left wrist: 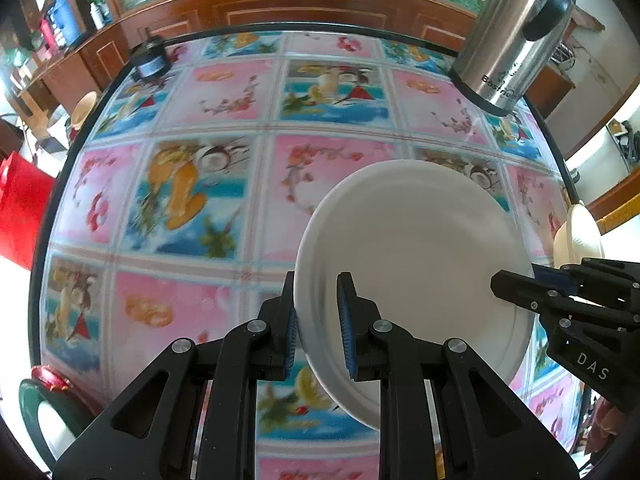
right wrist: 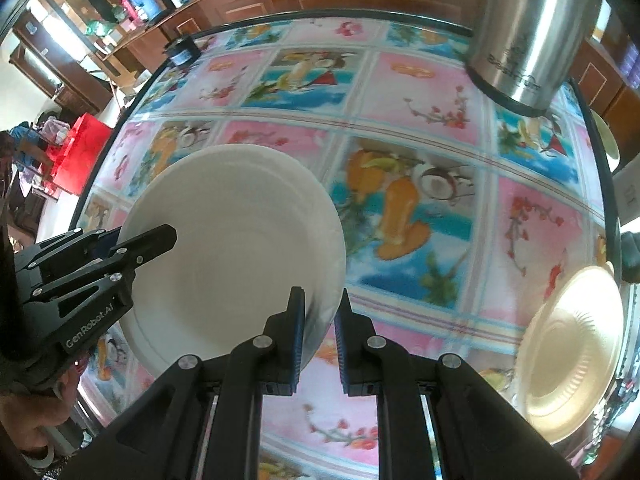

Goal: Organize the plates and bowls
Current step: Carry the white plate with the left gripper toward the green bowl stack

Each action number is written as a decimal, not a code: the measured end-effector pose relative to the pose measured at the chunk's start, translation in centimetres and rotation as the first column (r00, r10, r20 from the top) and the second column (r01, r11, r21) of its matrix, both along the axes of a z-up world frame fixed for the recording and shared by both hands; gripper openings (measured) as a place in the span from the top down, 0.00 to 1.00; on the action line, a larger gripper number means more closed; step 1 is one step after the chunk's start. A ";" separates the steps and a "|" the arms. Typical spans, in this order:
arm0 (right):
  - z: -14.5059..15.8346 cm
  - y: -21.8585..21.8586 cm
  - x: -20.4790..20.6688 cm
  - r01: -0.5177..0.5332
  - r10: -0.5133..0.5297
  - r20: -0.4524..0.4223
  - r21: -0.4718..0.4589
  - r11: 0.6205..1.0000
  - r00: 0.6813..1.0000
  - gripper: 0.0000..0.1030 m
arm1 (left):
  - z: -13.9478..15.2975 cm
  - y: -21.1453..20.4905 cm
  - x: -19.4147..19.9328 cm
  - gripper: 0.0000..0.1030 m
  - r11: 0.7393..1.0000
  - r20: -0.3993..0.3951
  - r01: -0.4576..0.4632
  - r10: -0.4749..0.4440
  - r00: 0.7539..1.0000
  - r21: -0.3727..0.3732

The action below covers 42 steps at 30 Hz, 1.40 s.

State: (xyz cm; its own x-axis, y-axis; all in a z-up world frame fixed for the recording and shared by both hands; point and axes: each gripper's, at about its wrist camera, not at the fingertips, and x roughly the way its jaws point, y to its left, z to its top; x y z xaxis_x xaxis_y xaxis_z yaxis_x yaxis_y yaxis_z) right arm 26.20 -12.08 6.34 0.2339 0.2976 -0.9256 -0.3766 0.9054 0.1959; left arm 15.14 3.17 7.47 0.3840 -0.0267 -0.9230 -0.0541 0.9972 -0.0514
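A white plate (left wrist: 412, 264) is held above the table, one gripper on each side of its rim. My left gripper (left wrist: 318, 320) has its jaws around the plate's left rim, closed on it. In the right wrist view the same plate (right wrist: 236, 240) fills the left half, and my right gripper (right wrist: 320, 328) straddles its right rim, also pinching it. The left gripper shows there at the plate's left edge (right wrist: 120, 248), and the right gripper shows in the left wrist view (left wrist: 560, 292). A cream ribbed bowl (right wrist: 568, 356) sits at the table's right edge; it also shows in the left wrist view (left wrist: 580, 236).
The round table (left wrist: 208, 200) has a colourful fruit-print cloth and a dark rim. A steel kettle (left wrist: 512, 36) stands at the far right. A small dark jar (left wrist: 150, 60) sits at the far left edge. Wooden cabinets lie behind.
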 end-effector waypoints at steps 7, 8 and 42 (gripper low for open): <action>0.7 3.0 -2.0 -0.027 0.027 -0.004 0.005 1.000 1.000 0.85 | 1.0 3.1 -2.5 0.83 1.000 0.010 -0.026 0.026 1.000 -0.005; 0.9 3.4 -2.3 -0.029 0.029 -0.004 0.006 1.000 1.000 0.85 | 1.1 3.6 -2.8 0.83 0.999 0.010 -0.032 0.032 0.999 -0.014; 3.8 16.4 -11.7 -0.152 0.152 0.020 0.035 0.988 0.988 0.85 | 4.2 16.9 -14.3 0.83 0.991 0.041 -0.126 0.127 0.991 -0.042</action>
State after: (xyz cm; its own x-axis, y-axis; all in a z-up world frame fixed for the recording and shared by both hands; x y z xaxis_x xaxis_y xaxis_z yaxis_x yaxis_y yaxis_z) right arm 14.54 4.28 10.10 0.1997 0.3640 -0.9098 -0.5130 0.8299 0.2194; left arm 0.88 20.08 11.64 0.4261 -0.0111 -0.9046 -0.1766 0.9797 -0.0952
